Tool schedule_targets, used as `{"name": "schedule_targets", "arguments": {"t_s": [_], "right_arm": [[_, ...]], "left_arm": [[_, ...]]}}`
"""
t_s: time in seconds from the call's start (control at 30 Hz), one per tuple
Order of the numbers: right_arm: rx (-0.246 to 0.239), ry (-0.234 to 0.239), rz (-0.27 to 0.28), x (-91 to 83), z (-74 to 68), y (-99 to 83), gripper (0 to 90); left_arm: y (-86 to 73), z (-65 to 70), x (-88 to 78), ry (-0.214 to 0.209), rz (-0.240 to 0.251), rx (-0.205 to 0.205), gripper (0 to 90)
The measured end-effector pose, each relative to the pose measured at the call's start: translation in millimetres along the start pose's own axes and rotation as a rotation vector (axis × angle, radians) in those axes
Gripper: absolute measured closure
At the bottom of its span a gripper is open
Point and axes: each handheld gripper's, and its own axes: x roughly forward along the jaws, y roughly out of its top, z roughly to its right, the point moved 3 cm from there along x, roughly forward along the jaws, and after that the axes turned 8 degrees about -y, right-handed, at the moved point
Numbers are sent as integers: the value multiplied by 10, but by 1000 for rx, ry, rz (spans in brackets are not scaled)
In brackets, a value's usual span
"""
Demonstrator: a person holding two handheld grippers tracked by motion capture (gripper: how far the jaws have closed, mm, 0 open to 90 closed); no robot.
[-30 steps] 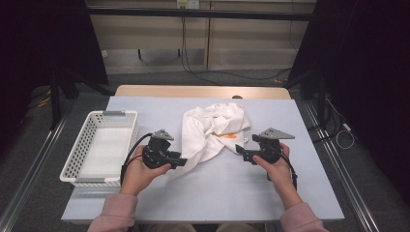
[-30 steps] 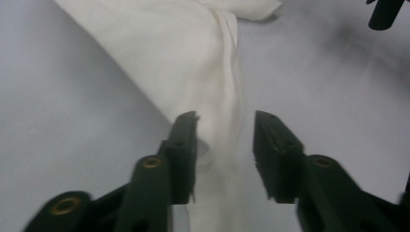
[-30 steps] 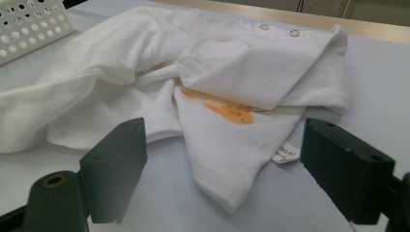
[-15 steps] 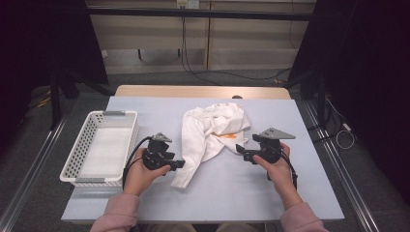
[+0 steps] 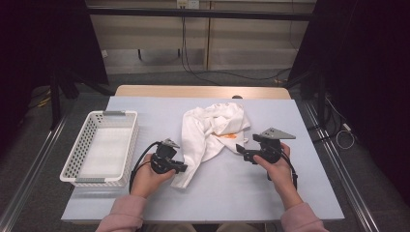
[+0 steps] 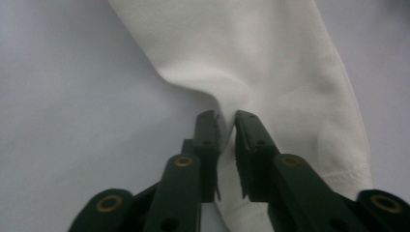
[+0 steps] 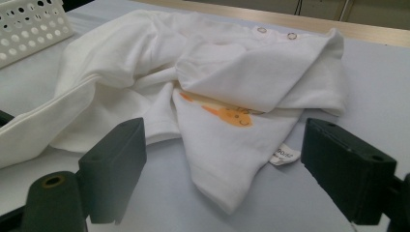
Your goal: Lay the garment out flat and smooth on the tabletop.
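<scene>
A crumpled white garment (image 5: 212,128) with an orange print (image 5: 229,136) lies mid-table, one sleeve trailing toward the person's left hand. My left gripper (image 5: 183,168) sits low on that sleeve end. In the left gripper view its jaws have just been closing, and the left gripper (image 6: 228,121) pinches a raised fold of the white garment (image 6: 270,63) between its pads. My right gripper (image 5: 241,151) stands open just right of the garment's hem. In the right gripper view the right gripper (image 7: 225,150) has wide-apart jaws framing the garment (image 7: 217,72), its orange print (image 7: 232,116) and a small label (image 7: 283,154).
A white perforated basket (image 5: 80,150) stands at the table's left side, and its corner (image 7: 29,19) shows in the right gripper view. The blue-grey tabletop (image 5: 232,193) has free room in front of the garment. A wooden strip (image 5: 193,91) runs along the far edge.
My left gripper has dropped toward the table and its jaws have closed on the sleeve end. The right gripper has kept still.
</scene>
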Motion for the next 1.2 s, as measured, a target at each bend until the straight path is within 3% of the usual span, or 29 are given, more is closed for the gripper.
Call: {"name": "schedule_targets", "arguments": {"t_s": [0.03,0.1,0.23,0.27,0.33,0.43,0.63,0.7,1.07,1.2], "right_arm": [[5,1,1,1,-4,0,161],[-4,3,1,4,-4,0,161],[1,4,0,1,-9,1,161],[1,5,-1,1,-8,0,161],[1,3,-2,2,-4,0,160],[0,4,-4,-2,0,-2,159],[-5,3,-4,-8,15,-6,157],[-2,4,-2,-9,19,-7,157],[12,7,-2,-18,22,-4,156],[8,6,1,-21,29,-4,156]], "left_arm": [[7,5,-14,22,-23,16,863],[7,10,-15,26,-26,1,889],[8,8,-21,24,-34,-7,896],[15,19,-9,-5,-19,-18,897],[24,16,-27,16,-28,-14,898],[37,4,-80,6,-31,-27,899],[106,20,-204,-10,10,-17,900],[121,22,-236,5,20,-27,900],[169,-55,-427,-3,56,-64,900],[201,-67,-512,12,65,-62,900]]}}
